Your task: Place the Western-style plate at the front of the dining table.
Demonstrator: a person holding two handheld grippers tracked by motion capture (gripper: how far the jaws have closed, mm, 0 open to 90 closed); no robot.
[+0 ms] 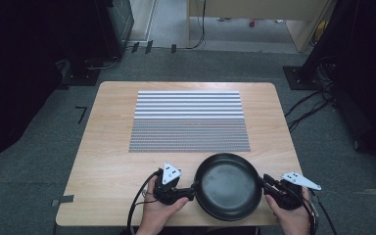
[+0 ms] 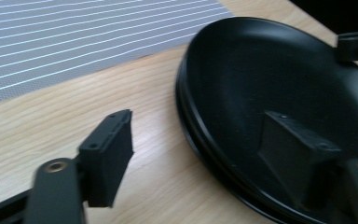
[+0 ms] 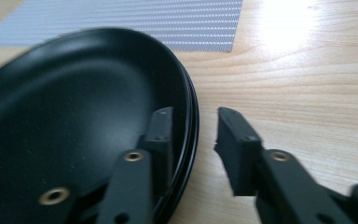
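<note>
A round black pan (image 1: 227,186) lies on the wooden table (image 1: 107,147) near its front edge. My left gripper (image 1: 195,188) is at the pan's left rim. In the left gripper view the pan (image 2: 261,70) fills the right half, and the left gripper (image 2: 200,126) straddles the rim with one jaw inside the pan and the other well outside it over bare wood. My right gripper (image 1: 263,180) is at the right rim. In the right gripper view one jaw of the right gripper (image 3: 196,116) lies inside the pan (image 3: 74,116) against the rim, while the outer jaw stands a small gap away.
A grey and white striped mat (image 1: 188,120) covers the middle of the table just beyond the pan. Cables run from both grippers off the front edge. Grey carpet, dark stands and floor cables surround the table.
</note>
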